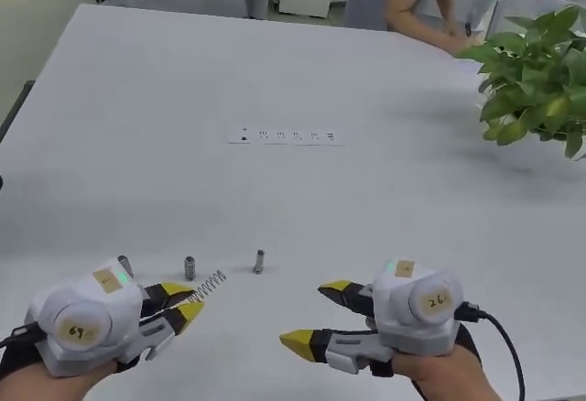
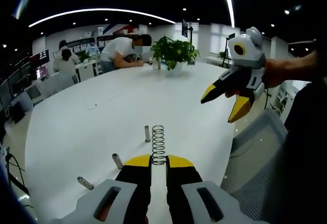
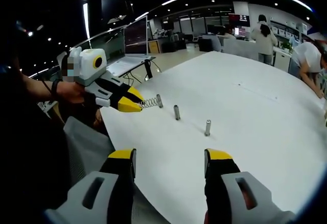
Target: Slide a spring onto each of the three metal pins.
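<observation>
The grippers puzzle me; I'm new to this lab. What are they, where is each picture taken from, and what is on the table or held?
They are hand-held two-jaw tools with yellow tips; a person holds one in each hand. The head view comes from a headset camera looking down at the white table. The two round views come from a fisheye camera on each gripper, looking along its jaws. The left gripper is shut on a spring, which sticks out toward the pins. Three of these small metal pins stand in a row, all bare. The right gripper is open and holds nothing. Farther off lie a label strip and a plant.
</observation>
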`<state>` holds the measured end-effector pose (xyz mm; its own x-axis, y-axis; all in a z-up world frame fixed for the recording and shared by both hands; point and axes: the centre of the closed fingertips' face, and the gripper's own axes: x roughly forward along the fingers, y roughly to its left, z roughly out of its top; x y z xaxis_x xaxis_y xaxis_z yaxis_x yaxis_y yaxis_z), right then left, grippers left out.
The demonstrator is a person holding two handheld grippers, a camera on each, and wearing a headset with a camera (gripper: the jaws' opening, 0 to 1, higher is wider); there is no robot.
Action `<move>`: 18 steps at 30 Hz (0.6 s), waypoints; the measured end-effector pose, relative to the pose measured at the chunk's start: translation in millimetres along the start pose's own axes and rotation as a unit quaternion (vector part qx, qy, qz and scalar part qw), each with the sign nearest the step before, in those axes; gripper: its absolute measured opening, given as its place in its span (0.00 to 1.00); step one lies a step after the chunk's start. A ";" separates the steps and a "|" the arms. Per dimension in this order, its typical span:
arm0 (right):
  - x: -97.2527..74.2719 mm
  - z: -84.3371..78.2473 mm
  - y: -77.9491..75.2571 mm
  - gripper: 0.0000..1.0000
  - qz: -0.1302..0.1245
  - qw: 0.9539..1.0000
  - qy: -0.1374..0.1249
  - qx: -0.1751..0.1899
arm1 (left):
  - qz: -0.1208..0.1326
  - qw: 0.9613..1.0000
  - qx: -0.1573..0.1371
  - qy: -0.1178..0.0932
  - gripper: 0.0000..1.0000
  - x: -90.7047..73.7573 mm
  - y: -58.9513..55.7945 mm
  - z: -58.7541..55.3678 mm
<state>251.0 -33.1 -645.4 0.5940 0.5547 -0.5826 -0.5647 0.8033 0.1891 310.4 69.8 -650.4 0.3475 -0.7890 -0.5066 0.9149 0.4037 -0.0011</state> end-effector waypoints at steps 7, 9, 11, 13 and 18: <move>1.4 1.1 3.5 0.51 0.010 1.000 -0.002 -0.001 | -0.013 1.000 0.015 -0.005 0.03 -0.4 -10.5 8.6; 1.5 1.9 4.4 0.51 0.012 1.000 -0.003 -0.001 | -0.017 1.000 0.020 -0.006 0.03 0.0 -13.9 11.1; 1.6 2.5 5.0 0.50 0.015 1.000 -0.003 -0.002 | -0.022 0.999 0.024 -0.008 0.03 1.2 -17.7 13.3; 1.8 3.5 5.2 0.50 0.017 1.000 -0.003 -0.004 | -0.027 0.999 0.029 -0.009 0.03 2.5 -21.1 15.3; 1.1 6.9 6.0 0.49 0.023 1.000 -0.007 -0.006 | -0.039 0.998 0.041 -0.010 0.03 5.0 -29.0 20.3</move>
<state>252.2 -26.1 -639.5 0.5750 0.5948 -0.5618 -0.5988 0.7739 0.2065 289.8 44.7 -635.4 0.2785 -0.8261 -0.4898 0.9525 0.3029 0.0307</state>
